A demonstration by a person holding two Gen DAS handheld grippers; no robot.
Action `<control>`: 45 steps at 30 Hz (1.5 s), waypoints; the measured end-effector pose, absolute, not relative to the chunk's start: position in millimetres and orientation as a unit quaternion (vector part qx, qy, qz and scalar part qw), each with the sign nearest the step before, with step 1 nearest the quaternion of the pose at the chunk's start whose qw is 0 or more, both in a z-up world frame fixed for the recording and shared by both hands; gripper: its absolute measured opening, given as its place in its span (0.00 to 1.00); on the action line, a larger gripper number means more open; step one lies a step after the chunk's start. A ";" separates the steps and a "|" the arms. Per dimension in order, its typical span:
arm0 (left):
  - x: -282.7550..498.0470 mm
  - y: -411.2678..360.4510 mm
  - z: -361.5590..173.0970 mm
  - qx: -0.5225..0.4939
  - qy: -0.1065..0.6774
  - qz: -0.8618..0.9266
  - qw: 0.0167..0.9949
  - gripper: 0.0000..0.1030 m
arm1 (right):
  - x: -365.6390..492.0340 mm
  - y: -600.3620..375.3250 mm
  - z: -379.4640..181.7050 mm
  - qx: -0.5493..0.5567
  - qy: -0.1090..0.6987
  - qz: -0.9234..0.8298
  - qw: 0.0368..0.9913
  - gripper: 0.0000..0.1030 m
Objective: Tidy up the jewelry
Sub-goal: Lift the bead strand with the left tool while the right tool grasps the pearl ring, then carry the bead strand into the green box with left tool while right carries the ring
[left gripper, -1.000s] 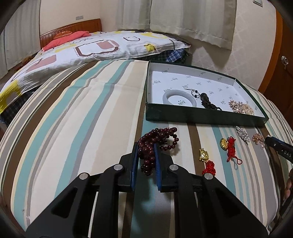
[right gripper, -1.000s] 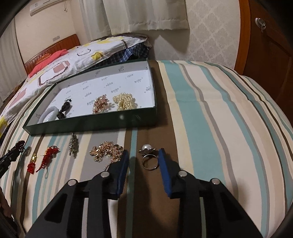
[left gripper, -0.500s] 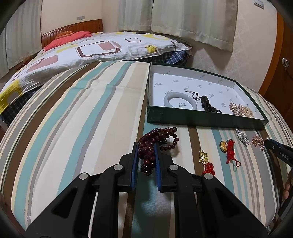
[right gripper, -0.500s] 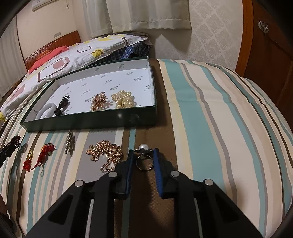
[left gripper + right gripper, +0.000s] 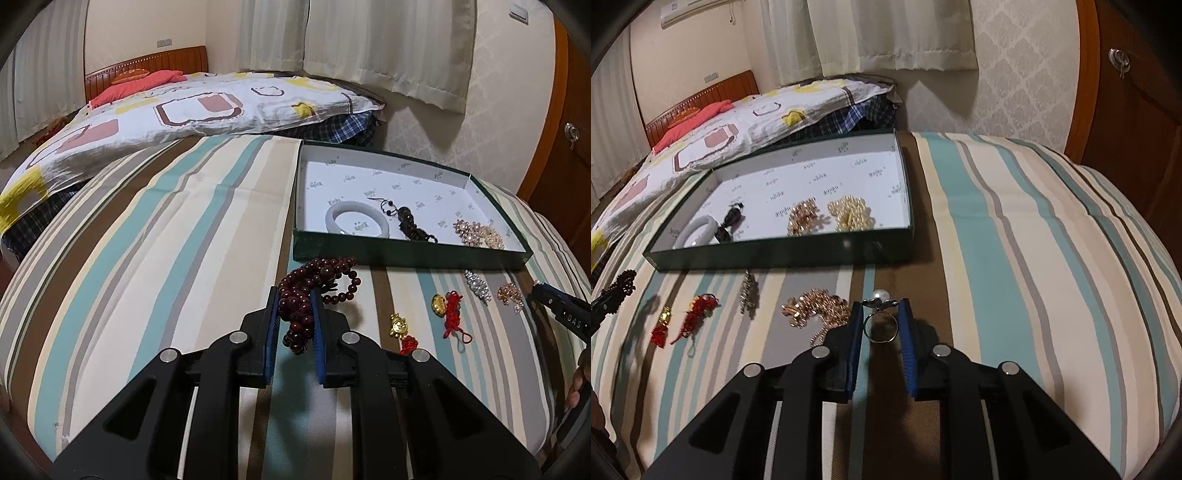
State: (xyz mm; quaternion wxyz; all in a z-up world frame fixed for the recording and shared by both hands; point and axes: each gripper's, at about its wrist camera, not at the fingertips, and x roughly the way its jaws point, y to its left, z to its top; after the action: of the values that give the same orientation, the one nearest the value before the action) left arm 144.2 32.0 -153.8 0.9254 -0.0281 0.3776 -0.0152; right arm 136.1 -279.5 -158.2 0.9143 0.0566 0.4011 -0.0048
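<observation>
My left gripper [image 5: 293,295] is shut on a dark red bead bracelet [image 5: 314,284] and holds it above the striped cover, just short of the green box [image 5: 406,254]. My right gripper [image 5: 880,308] is shut on a pearl ring [image 5: 881,317], lifted off the cover. The box [image 5: 783,254] holds a white bangle [image 5: 356,221], a dark bead string [image 5: 410,225], a rose-gold piece [image 5: 803,219] and a pearl cluster [image 5: 851,212].
On the cover in front of the box lie two red-tasselled gold charms [image 5: 696,317], a silver brooch [image 5: 749,293] and a rose-gold chain [image 5: 816,310]. A patterned quilt [image 5: 166,110] lies behind. A wooden door [image 5: 1137,110] stands at right.
My right gripper closed on the pearl ring and raised it. My left gripper rose with the bead bracelet in it.
</observation>
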 end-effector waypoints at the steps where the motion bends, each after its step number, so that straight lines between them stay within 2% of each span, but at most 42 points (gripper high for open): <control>1: 143.8 31.9 -151.4 -0.029 0.375 -0.016 0.926 0.16 | 135.2 -278.9 -154.5 0.057 0.397 -0.004 0.916 0.20; 14: 145.0 22.2 -107.4 -0.046 0.333 -0.035 0.941 0.15 | 137.8 -270.0 -104.0 0.057 0.337 0.018 0.940 0.20; 28: 199.4 -9.7 -66.8 -0.050 0.284 -0.062 0.955 0.16 | 180.1 -257.3 -66.8 0.045 0.278 0.047 0.958 0.20; 37: 261.8 -27.5 -95.1 -0.043 0.311 -0.056 0.948 0.15 | 222.5 -257.7 -83.0 0.045 0.278 0.048 0.958 0.20; 45: 311.6 -33.4 -137.0 -0.035 0.368 -0.047 0.928 0.16 | 265.6 -259.2 -127.0 0.043 0.330 0.043 0.942 0.20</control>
State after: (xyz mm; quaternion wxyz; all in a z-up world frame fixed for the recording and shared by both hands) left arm 311.6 -33.4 -137.0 0.9278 -0.0351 0.3684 -0.0466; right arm 265.6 -259.2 -127.0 0.9420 0.0433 0.3300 0.0425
